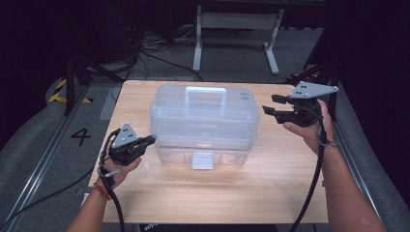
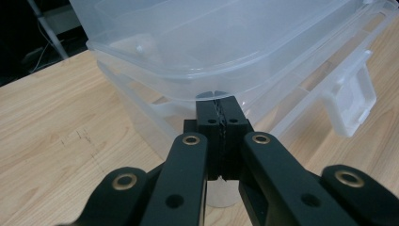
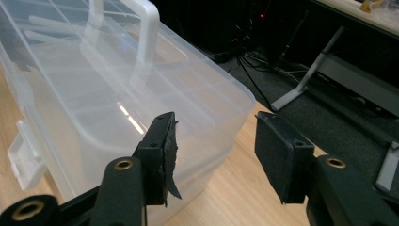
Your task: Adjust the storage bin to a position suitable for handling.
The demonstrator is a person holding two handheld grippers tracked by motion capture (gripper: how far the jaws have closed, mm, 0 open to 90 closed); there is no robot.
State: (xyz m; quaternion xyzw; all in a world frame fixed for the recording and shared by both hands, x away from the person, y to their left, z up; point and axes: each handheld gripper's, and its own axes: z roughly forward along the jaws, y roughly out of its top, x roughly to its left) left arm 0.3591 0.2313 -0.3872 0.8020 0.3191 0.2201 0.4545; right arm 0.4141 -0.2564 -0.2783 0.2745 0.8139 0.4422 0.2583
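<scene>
High view: clear plastic lidded storage box with a white handle [image 1: 203, 123] sat mid-frame on the light wooden table [image 1: 217, 188]. Left gripper [image 1: 150, 140] at lower left, right gripper [image 1: 270, 107] at upper right.

Left gripper view: left gripper [image 2: 221, 104] fully closed, tips at the box's [image 2: 211, 42] lid rim, gripping nothing.

Right gripper view: right gripper [image 3: 214, 150] partly parted, empty; box [image 3: 108, 94] at left.
</scene>
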